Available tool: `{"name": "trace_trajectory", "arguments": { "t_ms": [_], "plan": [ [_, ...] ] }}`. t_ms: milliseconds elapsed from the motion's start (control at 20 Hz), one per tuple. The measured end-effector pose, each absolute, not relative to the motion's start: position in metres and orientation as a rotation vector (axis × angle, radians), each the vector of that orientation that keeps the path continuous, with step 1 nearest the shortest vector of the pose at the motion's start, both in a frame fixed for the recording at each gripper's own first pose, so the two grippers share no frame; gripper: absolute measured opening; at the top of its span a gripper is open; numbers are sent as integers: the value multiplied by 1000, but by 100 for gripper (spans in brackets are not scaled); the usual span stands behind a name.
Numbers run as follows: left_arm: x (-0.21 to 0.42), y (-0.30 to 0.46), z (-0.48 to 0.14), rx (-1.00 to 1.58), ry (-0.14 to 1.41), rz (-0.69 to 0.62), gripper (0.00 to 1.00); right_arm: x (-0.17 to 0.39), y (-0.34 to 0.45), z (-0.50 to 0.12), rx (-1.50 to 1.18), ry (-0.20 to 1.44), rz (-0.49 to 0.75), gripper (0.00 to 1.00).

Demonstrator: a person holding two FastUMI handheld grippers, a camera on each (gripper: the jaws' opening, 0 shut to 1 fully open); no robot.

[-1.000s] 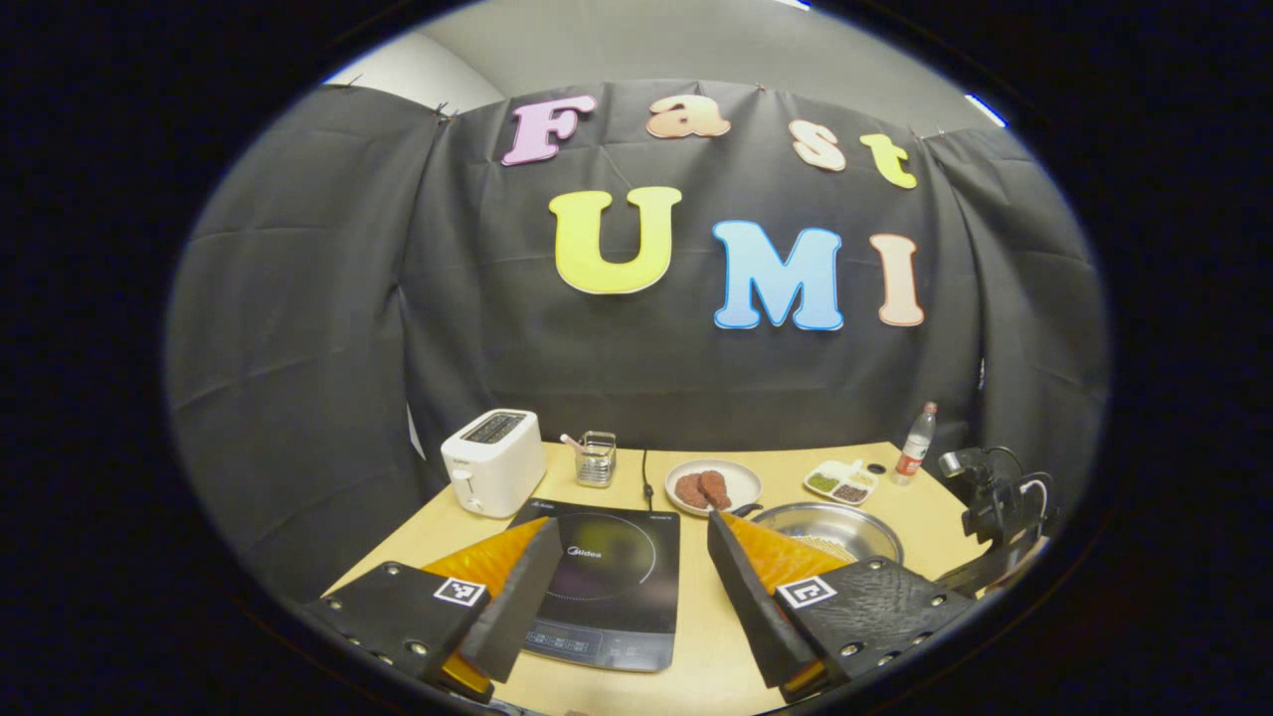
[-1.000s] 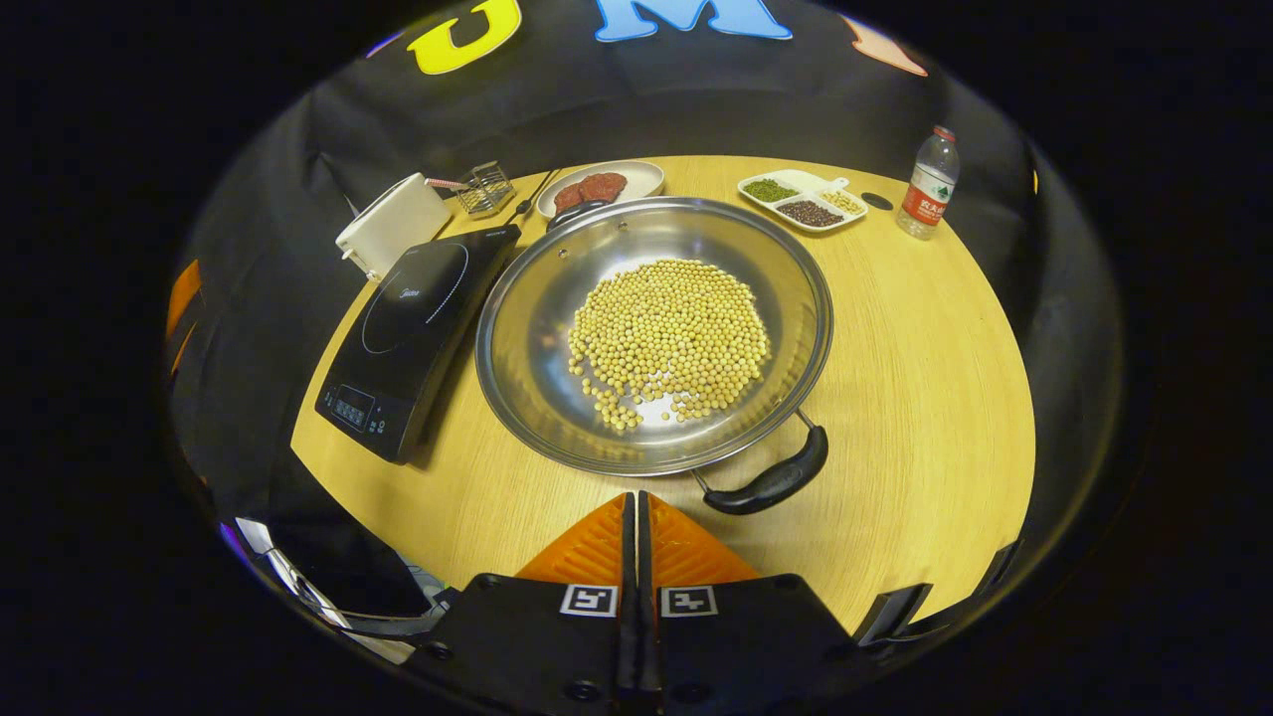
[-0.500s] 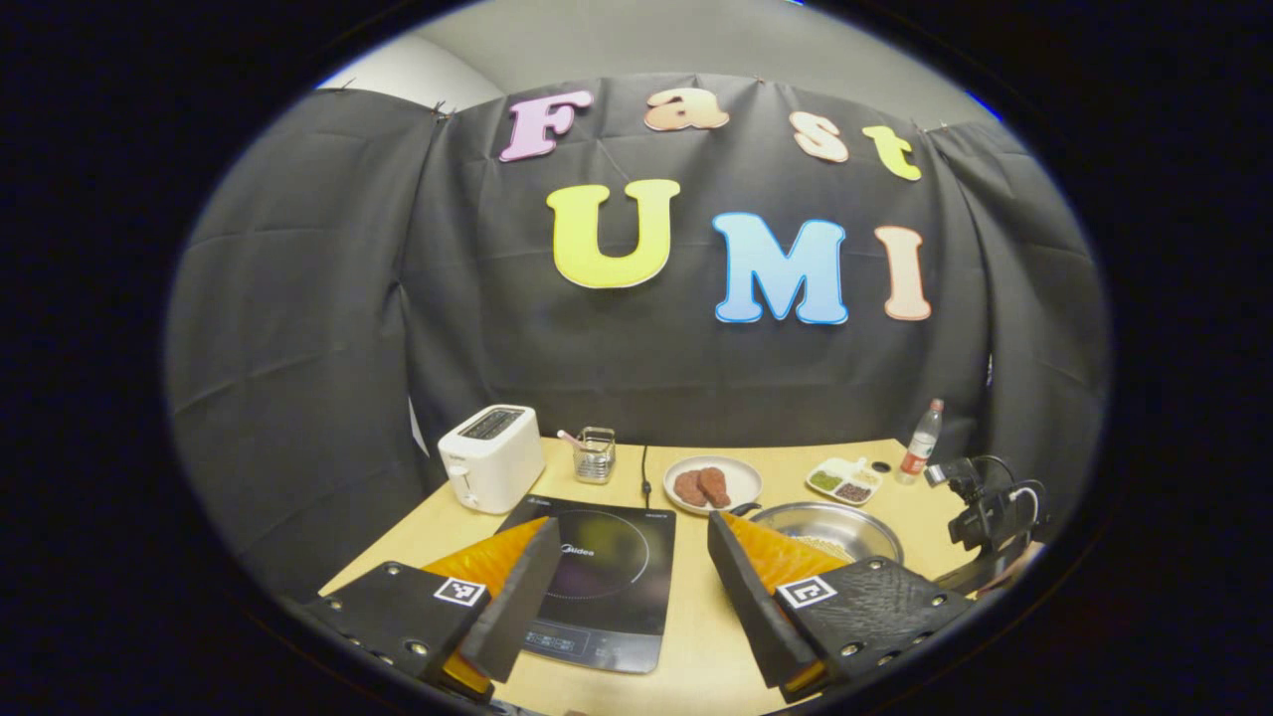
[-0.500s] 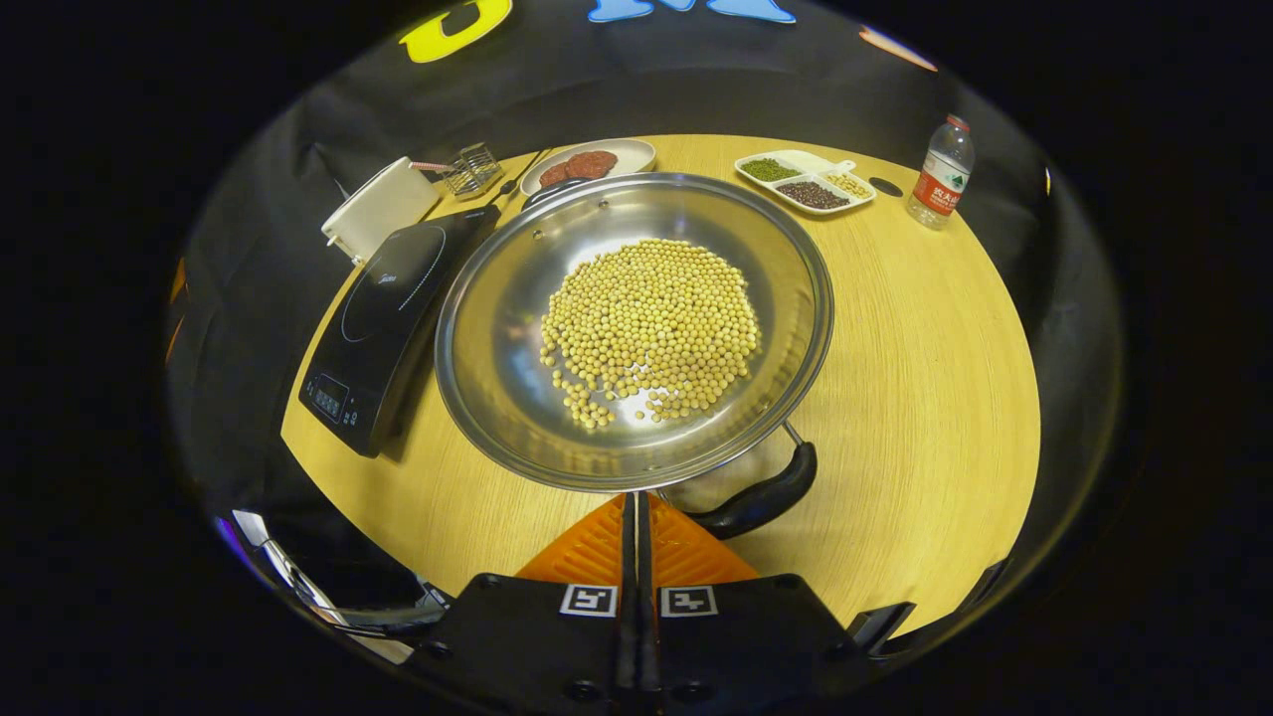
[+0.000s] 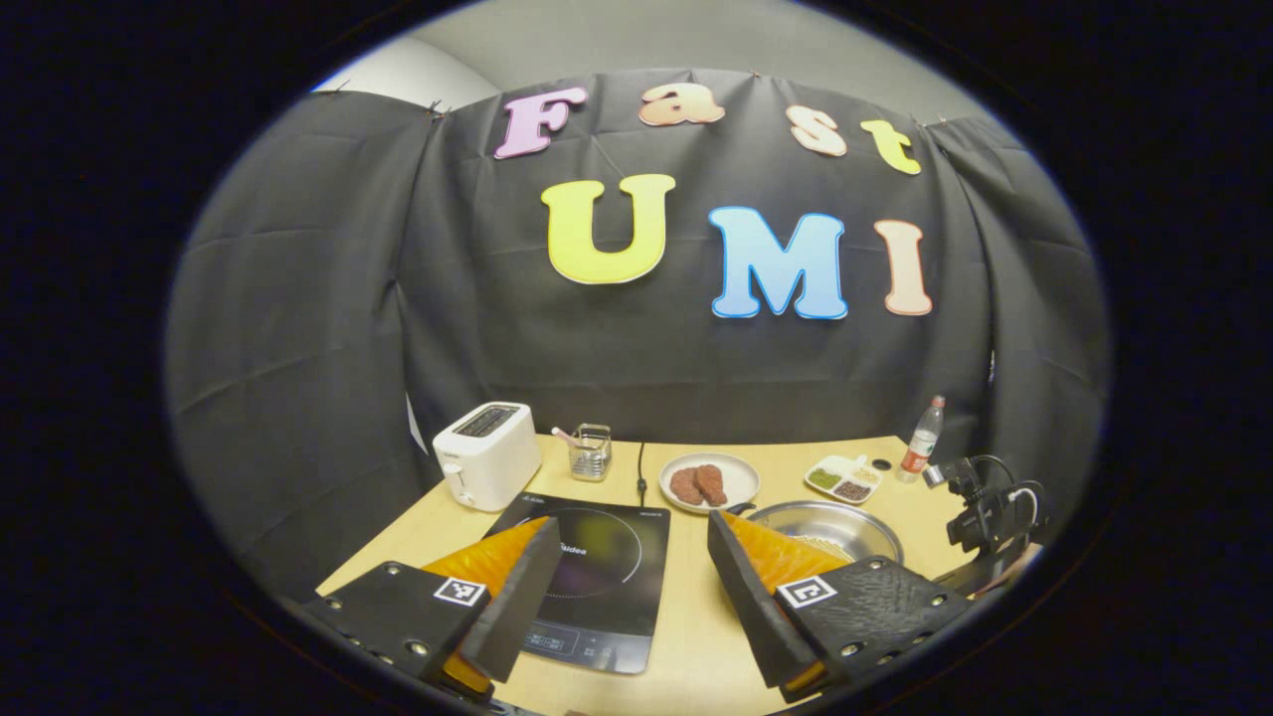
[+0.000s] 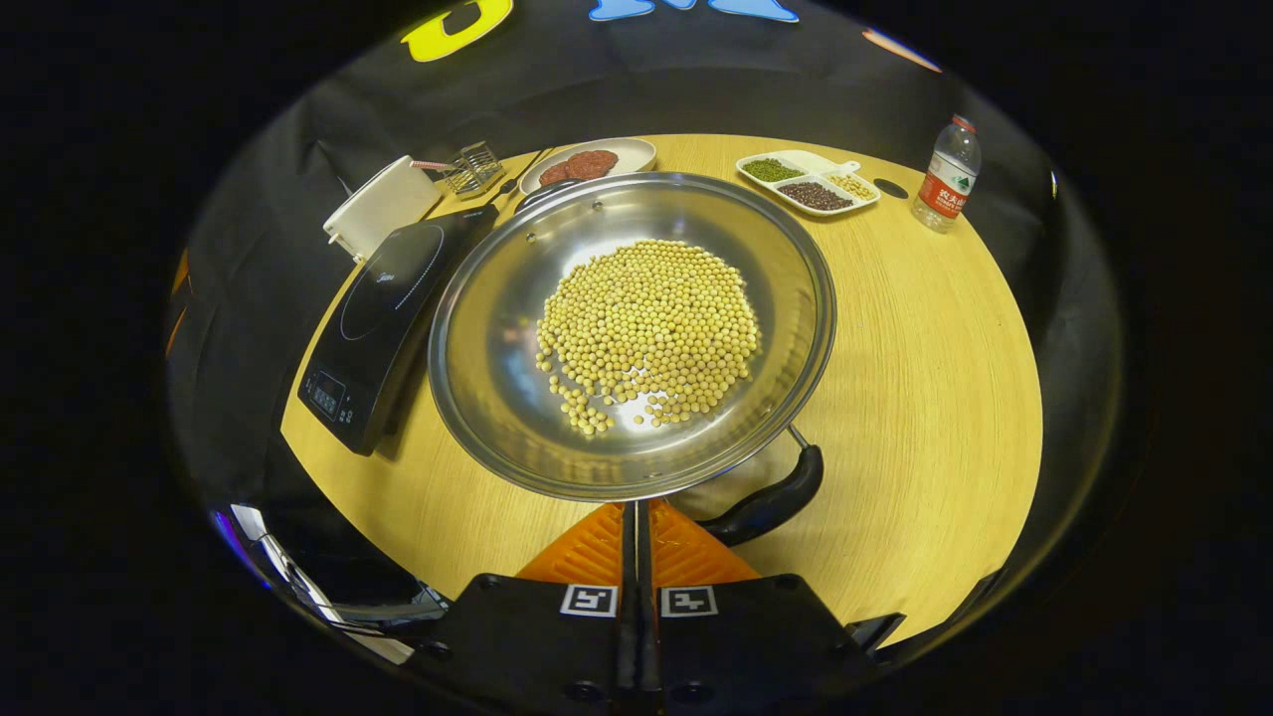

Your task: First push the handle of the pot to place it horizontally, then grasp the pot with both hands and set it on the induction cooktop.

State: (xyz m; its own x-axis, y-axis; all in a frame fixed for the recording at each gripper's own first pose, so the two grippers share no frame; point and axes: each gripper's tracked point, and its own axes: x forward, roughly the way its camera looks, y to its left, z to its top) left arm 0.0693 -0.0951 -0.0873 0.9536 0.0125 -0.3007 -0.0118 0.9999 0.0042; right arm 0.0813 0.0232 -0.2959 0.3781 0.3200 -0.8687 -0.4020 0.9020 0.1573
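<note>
We noted the right gripper [image 6: 636, 512], fingers closed, had neared the pot [image 6: 632, 333] handle [image 6: 766, 502]; left gripper [image 5: 627, 567] stood open.

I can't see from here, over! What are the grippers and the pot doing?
Left gripper open above induction cooktop. Right gripper shut, empty, by pot rim beside handle. Pot on table, full of beans.
</note>
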Motion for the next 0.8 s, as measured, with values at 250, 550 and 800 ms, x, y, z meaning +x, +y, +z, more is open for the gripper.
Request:
{"name": "trace_trajectory", "arguments": {
  "t_ms": [250, 550, 800],
  "plan": [
    [73, -103, -90, -1, 312, 12, 90, 87, 4, -296, -104, 1080, 439, 2],
    [77, -120, -95, -6, 326, 3, 90, 97, -13, -296, -120, 1057, 416, 2],
    [78, -135, -94, 8, 326, -4, 87, 114, -32, -297, -141, 1039, 372, 2]
  ]
}}
